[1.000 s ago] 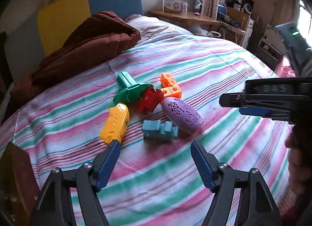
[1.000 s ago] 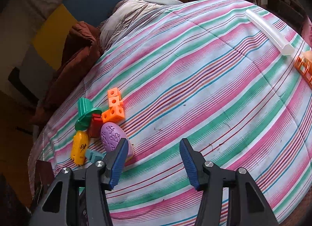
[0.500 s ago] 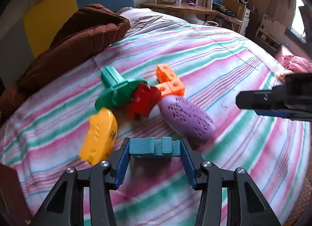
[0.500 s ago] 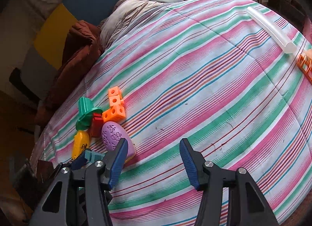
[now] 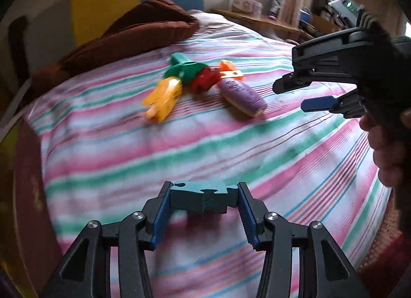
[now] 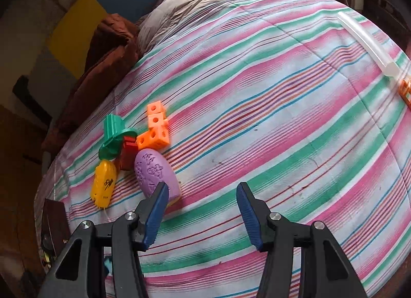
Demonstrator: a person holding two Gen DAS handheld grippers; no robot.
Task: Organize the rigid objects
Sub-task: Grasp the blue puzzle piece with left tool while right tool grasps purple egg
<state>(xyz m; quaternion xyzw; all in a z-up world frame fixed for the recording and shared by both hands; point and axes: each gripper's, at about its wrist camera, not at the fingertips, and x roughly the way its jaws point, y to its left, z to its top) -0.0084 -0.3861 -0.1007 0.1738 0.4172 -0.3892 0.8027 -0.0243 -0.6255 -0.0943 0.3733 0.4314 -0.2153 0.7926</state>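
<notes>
**Block held in your left gripper, toys grouped up the bed**

Block first: the teal block [image 5: 203, 196] sits low in the centre of the left wrist view, pinched at both ends between the blue pads of your left gripper [image 5: 204, 199]. It hangs above the striped bedspread [image 5: 231, 149].

Your right gripper [image 6: 202, 204] stands wide and holds nothing. In the left view it shows at the right edge of the frame, seen side-on, with your hand [image 5: 385, 149] below it.

Further up the bedspread, in the upper middle of the left view, lies the cluster of other toys, blurred there. The right view shows them sharply at left of centre: the purple oval [image 6: 156, 174] lies just past the right gripper's left finger, the yellow piece [image 6: 104, 182] to its left, the red piece [image 6: 128, 152] between them and a little higher. The green piece [image 6: 114, 134] touches the red one from above, and the orange cubes [image 6: 154, 131] sit just right of it.

At the upper right of the right view a pale tube [image 6: 367, 43] lies on the bedspread, with an orange thing [image 6: 405, 91] at the frame edge below it. A brown blanket [image 5: 133, 33] is bunched at the upper left.
</notes>
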